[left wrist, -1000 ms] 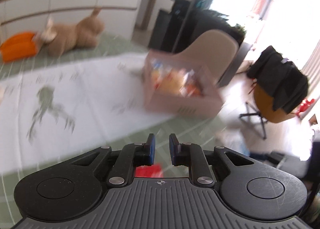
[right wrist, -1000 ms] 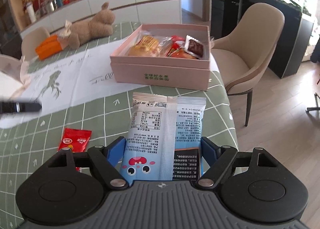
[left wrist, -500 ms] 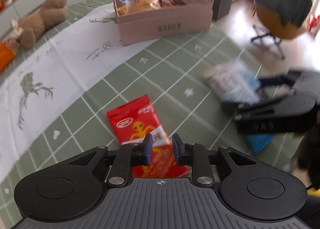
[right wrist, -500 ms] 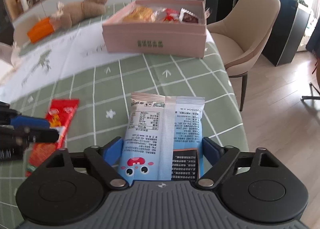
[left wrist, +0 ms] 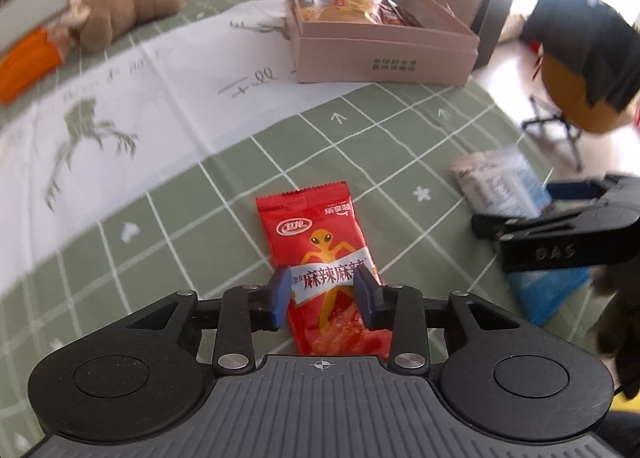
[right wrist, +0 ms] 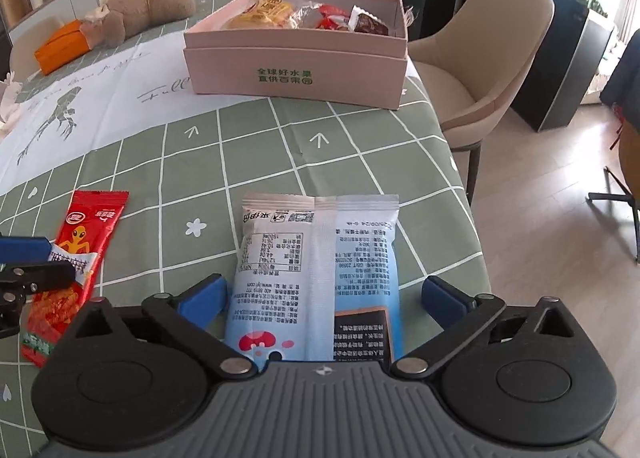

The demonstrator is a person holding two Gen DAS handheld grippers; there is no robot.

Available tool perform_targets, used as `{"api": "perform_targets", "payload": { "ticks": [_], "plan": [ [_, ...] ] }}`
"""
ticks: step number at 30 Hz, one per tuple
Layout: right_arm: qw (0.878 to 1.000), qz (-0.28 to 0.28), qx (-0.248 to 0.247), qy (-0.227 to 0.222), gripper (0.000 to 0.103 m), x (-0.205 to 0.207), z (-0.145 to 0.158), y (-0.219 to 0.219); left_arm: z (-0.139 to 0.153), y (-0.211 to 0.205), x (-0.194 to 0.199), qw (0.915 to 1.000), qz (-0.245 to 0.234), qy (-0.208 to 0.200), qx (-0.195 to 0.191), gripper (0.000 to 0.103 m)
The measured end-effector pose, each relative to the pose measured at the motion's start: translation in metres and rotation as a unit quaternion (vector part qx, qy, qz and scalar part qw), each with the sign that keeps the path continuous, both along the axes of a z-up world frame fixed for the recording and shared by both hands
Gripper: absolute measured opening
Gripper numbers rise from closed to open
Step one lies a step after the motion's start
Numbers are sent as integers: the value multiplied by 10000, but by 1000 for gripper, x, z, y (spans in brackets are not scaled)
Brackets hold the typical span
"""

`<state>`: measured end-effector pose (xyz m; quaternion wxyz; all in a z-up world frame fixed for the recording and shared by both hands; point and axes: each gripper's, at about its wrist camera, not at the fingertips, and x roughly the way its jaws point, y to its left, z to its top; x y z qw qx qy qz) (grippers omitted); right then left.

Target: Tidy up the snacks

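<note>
A red snack packet (left wrist: 326, 258) lies flat on the green checked tablecloth; it also shows in the right wrist view (right wrist: 76, 254). My left gripper (left wrist: 323, 294) is open with a finger on each side of it. A light blue snack bag (right wrist: 320, 278) lies on the cloth between the wide-open fingers of my right gripper (right wrist: 320, 298), apart from both pads; it also shows in the left wrist view (left wrist: 504, 185). A pink box (right wrist: 296, 65) with several wrapped snacks stands at the far side of the table, and shows in the left wrist view (left wrist: 384, 53).
A plush bear (right wrist: 152, 9) and an orange box (right wrist: 60, 45) lie at the far left. A white printed cloth (left wrist: 120, 97) covers the table's left part. The table's right edge (right wrist: 460, 177) drops to the floor, with a beige chair (right wrist: 488, 65) beside it.
My left gripper has swung down over the red packet and opened around it. My right gripper has lowered the blue bag onto the table and opened, letting it go.
</note>
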<state>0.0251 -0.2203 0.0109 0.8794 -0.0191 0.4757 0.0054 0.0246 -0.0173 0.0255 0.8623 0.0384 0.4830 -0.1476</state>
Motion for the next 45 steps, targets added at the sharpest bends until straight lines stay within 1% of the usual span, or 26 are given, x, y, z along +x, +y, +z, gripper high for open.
{"api": "perform_targets", "payload": {
  "ticks": [2,5,8,10,13,15,20,22,24,25,27,29,30,32,34,37,39,40,42,43,44,45],
  "plan": [
    [10000,24,2,48,103,3,0,1,-2,2,-1,9999,29,19,-145,43],
    [10000,37,2,70,103,6,-1,4,-1,2,-4,9998,3,-71,-200,44],
    [10000,51,1,79,103,7,-1,6,6,3,-12,9994,29,-302,-187,43],
    [10000,47,7,61,103,7,-1,6,8,-1,-16,9995,-128,-271,-83,43],
    [10000,59,6,42,103,6,-1,6,1,-14,-21,9984,-397,-217,339,43],
    [10000,71,9,50,103,6,-1,6,1,-18,-24,9977,-451,-292,411,43],
    [9999,86,14,62,103,6,-1,5,-1,-18,-20,9982,-554,-154,179,44],
    [9999,97,13,55,103,5,-1,5,0,-16,-19,9983,-572,-97,29,44],
    [9999,118,14,61,103,5,-1,5,5,-14,-22,9981,-564,-189,-142,44],
    [9999,131,15,66,103,5,-1,5,7,-16,-23,9977,-614,-240,-156,44],
    [9998,162,13,87,103,5,0,5,9,-23,-27,9966,-765,-291,-105,44],
    [9997,172,11,152,103,6,0,3,5,-31,-29,9955,-907,-264,108,44],
    [9997,166,19,198,103,6,1,2,2,-36,-30,9947,-955,-245,279,44],
    [9996,135,41,242,102,6,3,-1,-1,-41,-33,9930,-1015,-354,497,47],
    [9997,95,57,205,102,4,5,-4,-2,-43,-31,9931,-1017,-316,496,48],
    [9996,63,172,206,102,1,5,-9,-4,-49,-31,9917,-1123,-313,536,59],
    [9995,39,247,211,102,-1,4,-12,-6,-52,-31,9913,-1207,-266,450,75],
    [9996,35,236,179,102,-2,4,-12,-6,-52,-30,9915,-1220,-233,375,76],
    [9997,59,208,144,102,-4,3,-11,-4,-48,-29,9932,-1111,-206,284,75],
    [9997,75,190,128,102,-5,3,-11,-3,-46,-29,9941,-1013,-228,307,74],
    [9997,92,171,112,102,-5,3,-10,-2,-44,-29,9944,-908,-303,440,71],
    [9998,112,152,98,103,-5,3,-10,-2,-43,-29,9939,-815,-394,635,71]
  ]
}}
